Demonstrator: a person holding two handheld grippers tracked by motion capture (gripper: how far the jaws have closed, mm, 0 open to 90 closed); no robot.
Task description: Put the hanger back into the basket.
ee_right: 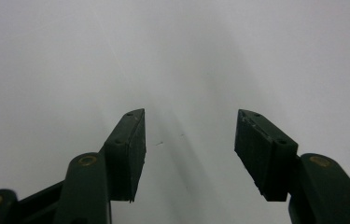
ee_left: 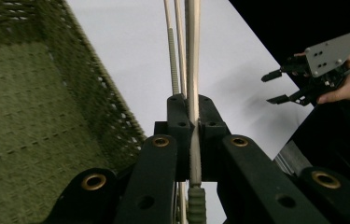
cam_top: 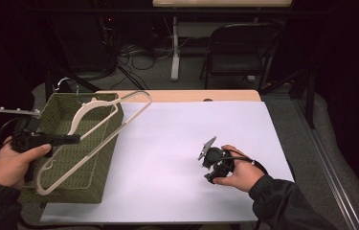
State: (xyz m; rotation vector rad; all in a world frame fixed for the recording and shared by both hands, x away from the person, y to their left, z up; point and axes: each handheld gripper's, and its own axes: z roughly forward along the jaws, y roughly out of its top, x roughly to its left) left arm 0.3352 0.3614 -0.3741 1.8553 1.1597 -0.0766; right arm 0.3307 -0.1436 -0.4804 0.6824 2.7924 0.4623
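A cream plastic hanger (cam_top: 147,97) hangs tilted over a green woven basket (cam_top: 72,160) at the table's left. My left gripper (cam_top: 76,139) is shut on one of its thin bars above the basket. In the left gripper view the jaws pinch the hanger bar (ee_left: 191,56), my left gripper (ee_left: 192,109) is beside the basket wall (ee_left: 93,79), and thinner rods run alongside the bar. My right gripper (cam_top: 210,167) rests low over the white table sheet at right of centre, held in a hand. Its jaws stand wide apart in the right gripper view, my right gripper (ee_right: 189,140) holding nothing.
The white sheet (cam_top: 191,124) covers most of the table, with a wooden edge (cam_top: 182,95) at the back. A metal hook (cam_top: 62,82) pokes up at the basket's far corner. A black folding chair (cam_top: 241,48) and floor cables lie beyond the table.
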